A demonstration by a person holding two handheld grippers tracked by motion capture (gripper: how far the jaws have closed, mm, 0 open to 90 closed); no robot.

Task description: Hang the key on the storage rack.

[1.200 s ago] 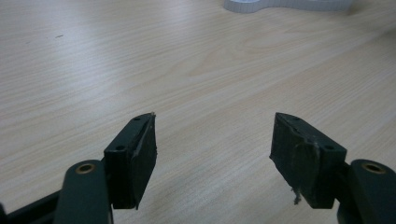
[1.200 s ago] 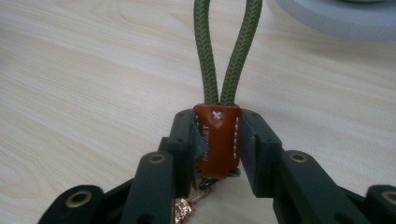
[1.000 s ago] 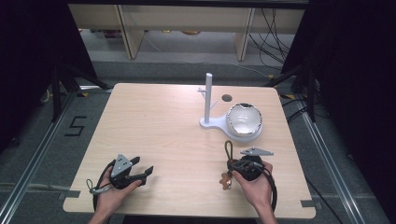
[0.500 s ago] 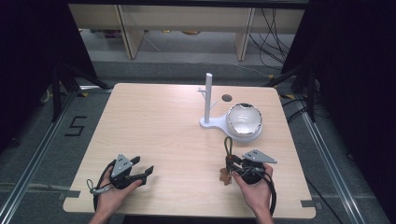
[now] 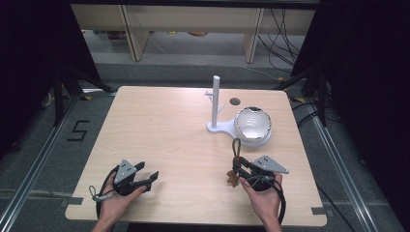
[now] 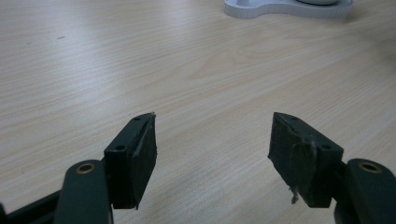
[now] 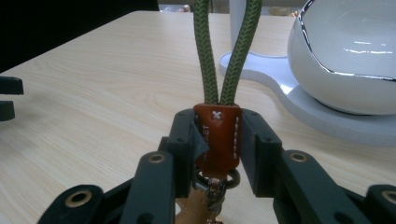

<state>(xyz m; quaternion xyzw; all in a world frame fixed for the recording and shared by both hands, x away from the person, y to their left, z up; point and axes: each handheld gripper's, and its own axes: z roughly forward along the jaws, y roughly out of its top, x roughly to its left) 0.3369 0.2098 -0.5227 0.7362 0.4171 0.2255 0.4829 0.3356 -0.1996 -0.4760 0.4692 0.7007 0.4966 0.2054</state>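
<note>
A key strap with a green rope loop (image 7: 210,56) and a brown leather tab (image 7: 218,140) is held near the table's front right. My right gripper (image 7: 218,135) is shut on the leather tab, and the loop rises away from the jaws toward the white stand. In the high view the right gripper (image 5: 237,168) has the green loop (image 5: 236,146) ahead of it and a brown charm (image 5: 232,180) hanging below. My left gripper (image 5: 147,176) rests at the front left, open with nothing between its fingers (image 6: 135,149).
A white stand with an upright post (image 5: 216,99) and a flat base (image 5: 220,128) sits right of centre at the back. A shiny white bowl (image 5: 253,125) stands on its right end. A small dark hole (image 5: 235,101) lies behind the stand.
My right gripper has shifted slightly and turned with the strap, so the green loop now points farther away from the person. The left gripper has not moved.
</note>
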